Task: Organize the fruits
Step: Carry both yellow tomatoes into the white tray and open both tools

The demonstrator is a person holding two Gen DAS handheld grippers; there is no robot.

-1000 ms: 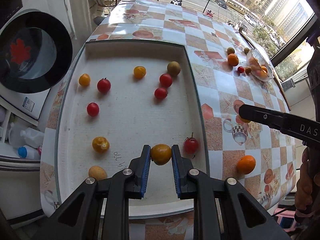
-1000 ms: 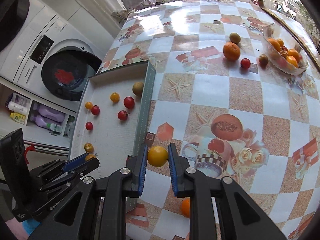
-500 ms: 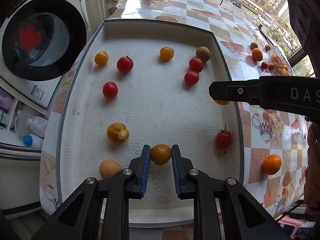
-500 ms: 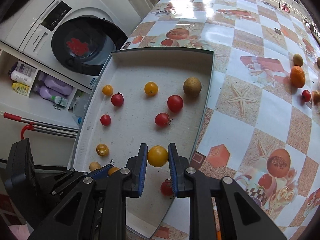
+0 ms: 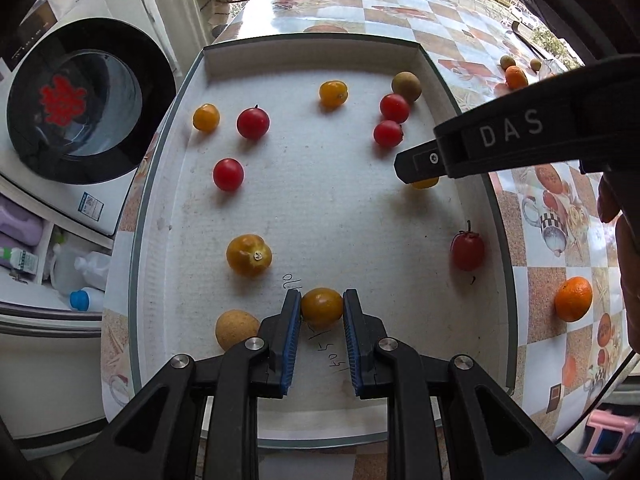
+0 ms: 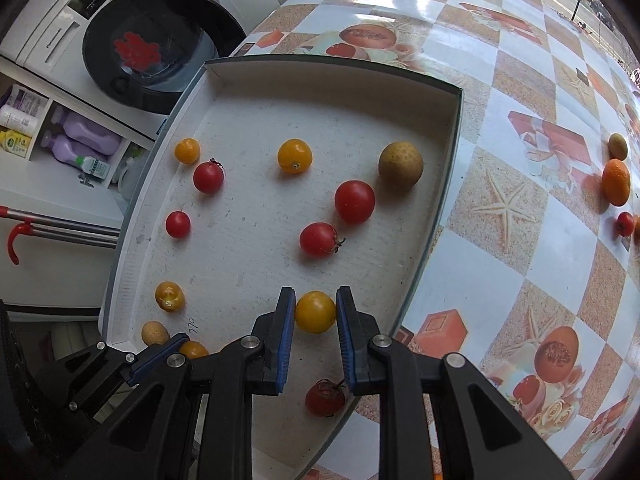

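A white shallow tray (image 5: 320, 52) (image 6: 332, 66) lies on the checked table and holds several red and yellow tomatoes. My left gripper (image 5: 322, 310) is shut on a dark yellow tomato (image 5: 322, 307) low over the tray's near end. Beside it lie a tan fruit (image 5: 237, 329) and a yellow tomato (image 5: 249, 255). My right gripper (image 6: 316, 308) is shut on a bright yellow tomato (image 6: 315, 312) above the tray's right part. In the left wrist view the right gripper (image 5: 416, 166) reaches in from the right, its yellow tomato (image 5: 425, 183) mostly hidden. A dark red tomato (image 5: 467, 251) (image 6: 325, 397) lies by the right wall.
An orange (image 5: 573, 299) sits on the table right of the tray. More fruits (image 6: 616, 182) lie further along the table. A washing machine (image 5: 76, 100) (image 6: 156, 48) and a shelf of bottles (image 6: 76, 144) stand beyond the table's left edge.
My right gripper carried its yellow tomato leftward from the tablecloth to over the tray. My left gripper sank a little toward the tray floor with its tomato still held.
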